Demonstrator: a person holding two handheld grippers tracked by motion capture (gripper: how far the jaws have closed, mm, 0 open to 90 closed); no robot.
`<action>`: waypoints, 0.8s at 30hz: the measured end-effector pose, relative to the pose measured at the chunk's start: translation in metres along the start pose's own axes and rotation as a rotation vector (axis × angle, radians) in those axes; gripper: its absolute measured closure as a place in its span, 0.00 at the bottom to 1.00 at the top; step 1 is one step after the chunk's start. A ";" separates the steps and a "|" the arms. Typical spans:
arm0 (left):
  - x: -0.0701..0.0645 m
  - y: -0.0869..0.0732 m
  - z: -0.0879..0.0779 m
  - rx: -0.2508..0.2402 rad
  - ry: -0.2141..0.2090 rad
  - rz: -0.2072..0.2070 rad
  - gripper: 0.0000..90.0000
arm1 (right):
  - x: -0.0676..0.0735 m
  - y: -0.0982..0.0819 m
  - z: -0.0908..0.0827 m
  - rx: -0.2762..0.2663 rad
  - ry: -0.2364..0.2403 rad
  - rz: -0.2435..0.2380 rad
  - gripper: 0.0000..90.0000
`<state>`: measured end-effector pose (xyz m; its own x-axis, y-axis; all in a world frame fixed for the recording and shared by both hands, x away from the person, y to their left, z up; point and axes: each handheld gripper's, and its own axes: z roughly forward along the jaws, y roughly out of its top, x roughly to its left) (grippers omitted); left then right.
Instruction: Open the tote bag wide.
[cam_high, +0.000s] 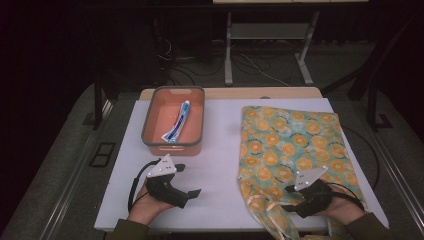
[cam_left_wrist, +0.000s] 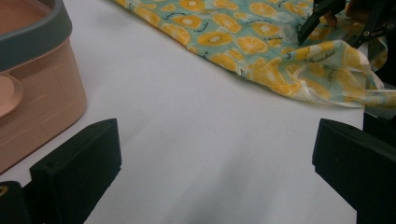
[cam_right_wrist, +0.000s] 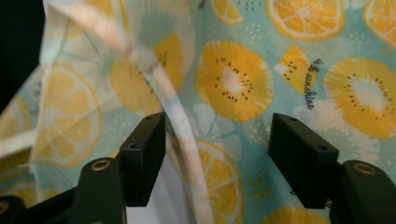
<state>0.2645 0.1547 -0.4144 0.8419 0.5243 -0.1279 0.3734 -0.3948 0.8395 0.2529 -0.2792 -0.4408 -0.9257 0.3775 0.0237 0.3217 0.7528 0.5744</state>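
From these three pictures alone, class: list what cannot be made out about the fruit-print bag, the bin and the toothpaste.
- Fruit-print bag: near end cut off by the high view's bottom edge and covered by the right gripper.
- Bag strap: blurred in the right gripper view.
- Toothpaste tube: print too small in the high view.
- Bin: inside cut off in the left gripper view.

A white table (cam_high: 215, 165) carries an orange bin (cam_high: 173, 145) and a fruit-print bag (cam_high: 290, 150).
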 end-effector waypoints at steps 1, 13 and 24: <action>0.000 0.000 0.000 0.000 0.000 -0.001 0.00 | 0.000 0.000 0.000 0.000 0.000 0.000 0.44; -0.001 0.000 0.001 0.007 -0.001 0.003 0.00 | 0.001 -0.002 0.000 -0.038 -0.005 -0.043 0.99; 0.000 0.001 0.000 0.002 0.002 0.000 0.00 | -0.011 0.023 0.006 -0.109 0.009 0.054 1.00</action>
<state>0.2645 0.1539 -0.4140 0.8413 0.5254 -0.1270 0.3739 -0.3960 0.8387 0.2718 -0.2628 -0.4326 -0.9094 0.4110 0.0641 0.3484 0.6683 0.6572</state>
